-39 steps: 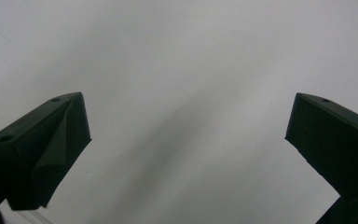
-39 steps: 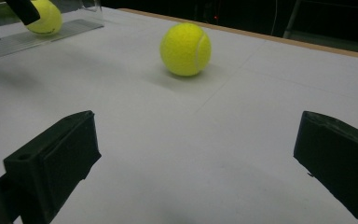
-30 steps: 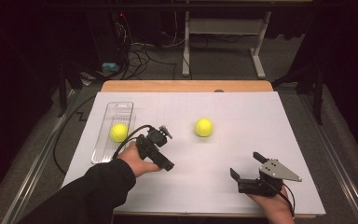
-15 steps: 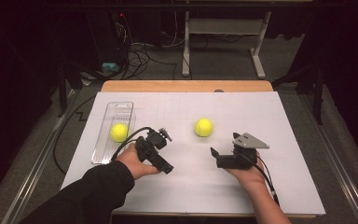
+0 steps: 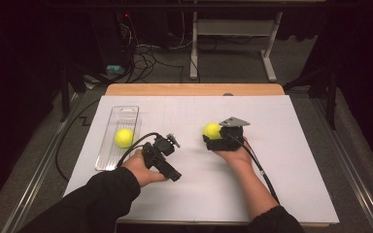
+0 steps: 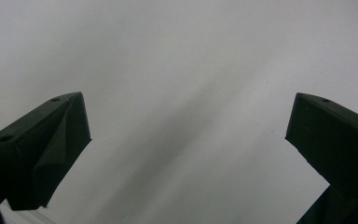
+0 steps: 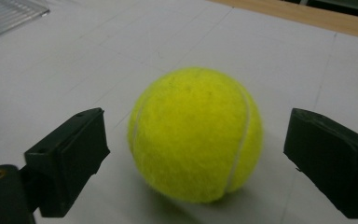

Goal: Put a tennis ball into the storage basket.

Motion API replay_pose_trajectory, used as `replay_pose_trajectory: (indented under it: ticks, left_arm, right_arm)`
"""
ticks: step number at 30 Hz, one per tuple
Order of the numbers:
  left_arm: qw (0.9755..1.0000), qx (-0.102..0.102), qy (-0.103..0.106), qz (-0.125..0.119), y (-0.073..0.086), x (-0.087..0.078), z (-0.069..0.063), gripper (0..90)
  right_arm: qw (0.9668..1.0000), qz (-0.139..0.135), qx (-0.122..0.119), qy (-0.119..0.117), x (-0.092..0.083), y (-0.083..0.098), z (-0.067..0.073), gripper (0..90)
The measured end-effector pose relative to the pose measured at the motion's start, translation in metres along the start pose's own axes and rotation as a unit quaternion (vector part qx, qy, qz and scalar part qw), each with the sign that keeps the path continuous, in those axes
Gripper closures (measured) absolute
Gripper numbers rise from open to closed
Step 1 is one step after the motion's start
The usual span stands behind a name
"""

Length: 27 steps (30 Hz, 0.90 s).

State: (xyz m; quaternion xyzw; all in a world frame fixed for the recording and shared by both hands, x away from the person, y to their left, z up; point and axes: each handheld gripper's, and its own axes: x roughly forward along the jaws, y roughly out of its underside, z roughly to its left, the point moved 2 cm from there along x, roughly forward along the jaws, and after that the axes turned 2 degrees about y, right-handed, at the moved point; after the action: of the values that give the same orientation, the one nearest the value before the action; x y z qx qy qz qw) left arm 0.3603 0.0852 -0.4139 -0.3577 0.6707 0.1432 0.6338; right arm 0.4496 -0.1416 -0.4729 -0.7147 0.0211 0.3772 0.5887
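Right gripper view: right tongs (image 7: pixel 196 154) level at the table, jaws just closing – ball (image 7: pixel 196 135) between, untouched.

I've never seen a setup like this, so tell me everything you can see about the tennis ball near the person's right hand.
The tennis ball is bright yellow and fuzzy, with a pale curved seam down its right side. It rests on the white sheet covering the table, near the middle. The right gripper has it between its black jaws, which have just been closing; gaps show on both sides, so nothing squeezes it yet.
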Motion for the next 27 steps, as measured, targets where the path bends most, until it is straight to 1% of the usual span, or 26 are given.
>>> replay_pose_trajectory:
  ticks: [2,3,4,5,6,9,10,11,12,13,16,17,18,19,20,22,23,24,25,27]
  left_arm:
    - [1.0,-0.002,0.001,-0.002,0.0,-0.001,0.001,0.5]
    - [1.0,-0.002,0.0,-0.003,0.0,-0.002,0.002,0.5]
    - [1.0,-0.002,0.001,-0.003,0.0,-0.002,0.002,0.5]
    - [1.0,-0.002,0.001,-0.003,0.0,-0.002,0.002,0.5]
    - [1.0,-0.002,0.002,-0.003,0.001,-0.002,0.002,0.5]
    - [1.0,-0.004,0.002,-0.007,0.001,-0.003,0.002,0.5]
    - [1.0,-0.004,0.003,-0.006,0.001,-0.003,0.002,0.5]
    - [1.0,-0.004,0.003,-0.006,0.001,-0.003,0.002,0.5]
    - [1.0,-0.003,0.003,-0.006,0.002,-0.003,0.001,0.5]
    - [1.0,-0.002,0.003,-0.005,0.002,-0.003,0.001,0.5]
    - [1.0,-0.001,0.003,-0.003,0.003,-0.003,0.001,0.5]
    - [1.0,-0.001,0.002,-0.003,0.003,-0.003,0.001,0.5]
    - [1.0,0.001,0.003,-0.002,0.004,-0.002,0.001,0.5]
    - [1.0,0.001,0.003,-0.002,0.004,-0.002,0.001,0.5]
    - [1.0,-0.001,0.003,-0.002,0.004,-0.002,0.001,0.5]
    - [1.0,-0.002,0.004,-0.002,0.004,-0.002,0.001,0.5]
    - [1.0,-0.002,0.004,-0.002,0.004,-0.002,0.001,0.5]
    - [1.0,-0.003,0.004,-0.004,0.004,-0.002,0.001,0.5]
    - [1.0,-0.002,0.004,-0.003,0.004,-0.002,0.001,0.5]
    - [1.0,-0.001,0.004,-0.002,0.004,-0.002,0.0,0.5]
  right_arm:
    - [0.9998,0.02,0.0,0.001,0.008,-0.001,0.001,11.1]
    - [0.9994,0.035,0.002,-0.002,0.013,0.0,0.001,16.6]
    - [0.999,0.044,0.003,0.0,0.014,0.001,0.001,19.2]
    - [0.999,0.044,0.003,0.0,0.014,0.001,0.001,19.2]
    - [0.9987,0.05,-0.002,0.001,0.015,0.001,0.002,25.9]
    - [0.9985,0.054,-0.002,-0.004,0.013,0.001,0.003,26.4]
    - [0.9987,0.051,-0.01,0.001,0.008,0.0,0.004,26.6]
    - [0.9987,0.051,-0.01,0.001,0.008,0.0,0.004,26.6]
    - [0.9991,0.041,-0.015,-0.003,-0.001,0.0,0.006,26.6]
    - [0.9992,0.037,-0.018,-0.003,-0.005,0.0,0.007,26.6]
    - [0.9997,0.013,-0.016,-0.01,-0.025,0.002,0.009,26.7]
    - [0.9997,0.013,-0.016,-0.01,-0.025,0.002,0.009,26.7]
    - [0.9998,0.001,-0.018,-0.012,-0.037,0.006,0.011,26.7]
    - [0.9998,0.001,-0.018,-0.012,-0.037,0.006,0.011,26.7]
    - [0.9996,-0.01,-0.019,-0.016,-0.049,0.012,0.012,26.7]
    - [0.9995,-0.018,-0.019,-0.019,-0.059,0.017,0.013,26.8]
    - [0.9995,-0.018,-0.019,-0.019,-0.059,0.017,0.013,26.8]
    - [0.9993,-0.023,-0.018,-0.024,-0.07,0.025,0.015,26.7]
    - [0.9993,-0.023,-0.018,-0.024,-0.07,0.025,0.015,26.7]
    - [0.9991,-0.028,-0.016,-0.027,-0.079,0.032,0.016,26.8]
